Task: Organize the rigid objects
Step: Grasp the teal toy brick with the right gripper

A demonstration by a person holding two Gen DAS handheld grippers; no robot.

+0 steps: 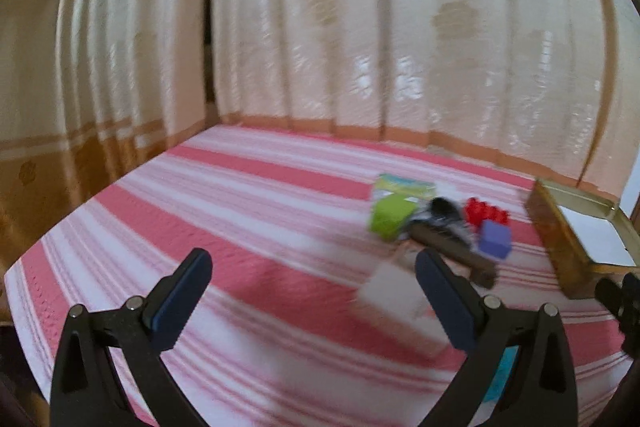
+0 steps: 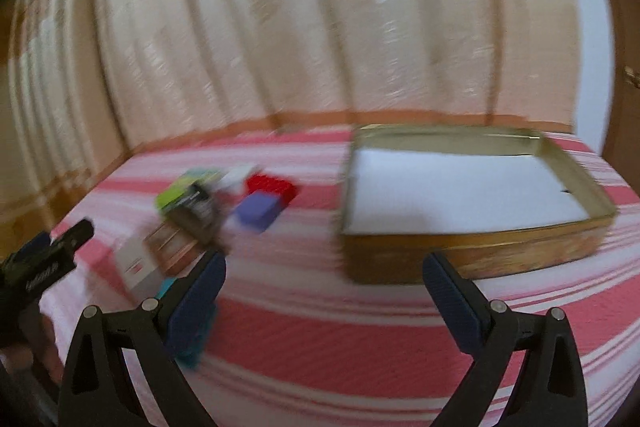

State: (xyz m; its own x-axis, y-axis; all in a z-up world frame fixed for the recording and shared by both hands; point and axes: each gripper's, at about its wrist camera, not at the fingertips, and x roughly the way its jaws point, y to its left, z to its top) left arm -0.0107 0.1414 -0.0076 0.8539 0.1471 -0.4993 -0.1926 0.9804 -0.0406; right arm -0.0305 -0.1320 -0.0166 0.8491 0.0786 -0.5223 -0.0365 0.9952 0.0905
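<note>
A cluster of small objects lies on the striped cloth: a green box (image 1: 390,217) (image 2: 176,193), a red toy brick (image 1: 486,213) (image 2: 274,187), a purple block (image 1: 496,239) (image 2: 260,209), a dark brush-like item (image 1: 444,231) (image 2: 196,213), and a pale box (image 1: 394,293) (image 2: 138,269). A gold tin (image 1: 560,251) (image 2: 472,257) with a white lining stands to the right of them. My left gripper (image 1: 314,281) is open, above bare cloth left of the cluster. My right gripper (image 2: 324,277) is open, between the cluster and the tin. Both views are blurred.
The surface is a red and white striped cloth (image 1: 240,211) (image 2: 360,339). Cream curtains (image 1: 360,27) (image 2: 280,27) hang close behind it. A turquoise object (image 1: 500,375) (image 2: 188,339) lies near the front edge. The left gripper's body (image 2: 44,263) shows at the right wrist view's left edge.
</note>
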